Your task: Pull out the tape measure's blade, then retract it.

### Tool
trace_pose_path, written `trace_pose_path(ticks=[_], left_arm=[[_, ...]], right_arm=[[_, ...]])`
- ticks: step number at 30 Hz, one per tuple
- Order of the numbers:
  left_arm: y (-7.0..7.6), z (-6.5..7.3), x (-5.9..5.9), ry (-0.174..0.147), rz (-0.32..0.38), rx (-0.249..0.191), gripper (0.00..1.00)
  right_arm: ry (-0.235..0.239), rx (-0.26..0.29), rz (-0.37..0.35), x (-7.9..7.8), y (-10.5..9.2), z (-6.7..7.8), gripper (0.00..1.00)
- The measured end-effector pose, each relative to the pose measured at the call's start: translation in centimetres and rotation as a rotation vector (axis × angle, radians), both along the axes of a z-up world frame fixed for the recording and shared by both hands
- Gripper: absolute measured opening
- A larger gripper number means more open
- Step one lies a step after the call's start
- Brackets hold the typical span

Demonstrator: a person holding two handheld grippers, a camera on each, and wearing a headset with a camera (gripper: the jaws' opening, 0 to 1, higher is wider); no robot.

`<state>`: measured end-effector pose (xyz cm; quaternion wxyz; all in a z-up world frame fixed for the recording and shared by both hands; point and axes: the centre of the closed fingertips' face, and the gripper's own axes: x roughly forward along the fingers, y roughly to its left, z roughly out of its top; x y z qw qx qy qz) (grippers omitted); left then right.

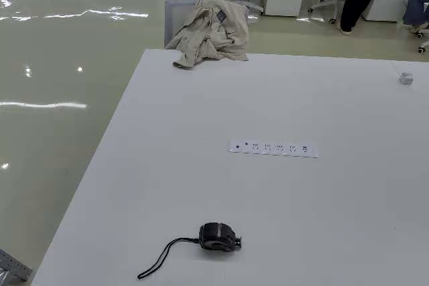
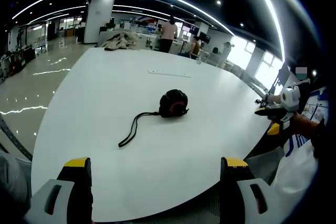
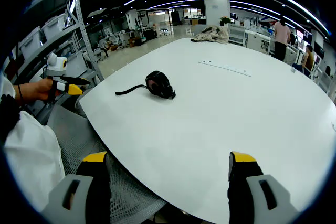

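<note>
Hard to make out:
- The markings on the white strip (image 1: 273,148) at mid-table are too small to read.
- A small pale object (image 1: 405,78) near the far right edge is too blurred to identify.
- A beige jacket (image 1: 211,31) hides most of the grey chair (image 1: 171,22) at the far end.
- In both gripper views the gripper bodies are cut off at the bottom; only the yellow-tipped jaws rise into frame.
- The case detail on the tape measure is too small to resolve.

Tools:
- Left gripper (image 2: 156,163): jaws spread wide, gripping and touching nothing, held off the table's near edge.
- Right gripper (image 3: 168,157): jaws equally wide apart, nothing between them, also off the table's edge.

Task item:
- The black tape measure (image 1: 218,237) lies on the white table (image 1: 201,132) near its front edge, well apart from both grippers.
- Its black wrist strap (image 1: 161,259) trails left toward the table's near corner.
</note>
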<state>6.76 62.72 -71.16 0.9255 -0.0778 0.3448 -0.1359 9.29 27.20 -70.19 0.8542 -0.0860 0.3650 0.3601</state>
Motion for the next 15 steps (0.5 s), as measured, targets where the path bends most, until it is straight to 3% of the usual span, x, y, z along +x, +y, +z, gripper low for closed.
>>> trace_pose_path(ticks=[15], left_arm=[[0.27, -0.15, -0.35, 0.007, 0.006, 0.003, 1.0]], right_arm=[[0.01, -0.005, 0.013, -0.39, 0.1, -0.22, 0.96]])
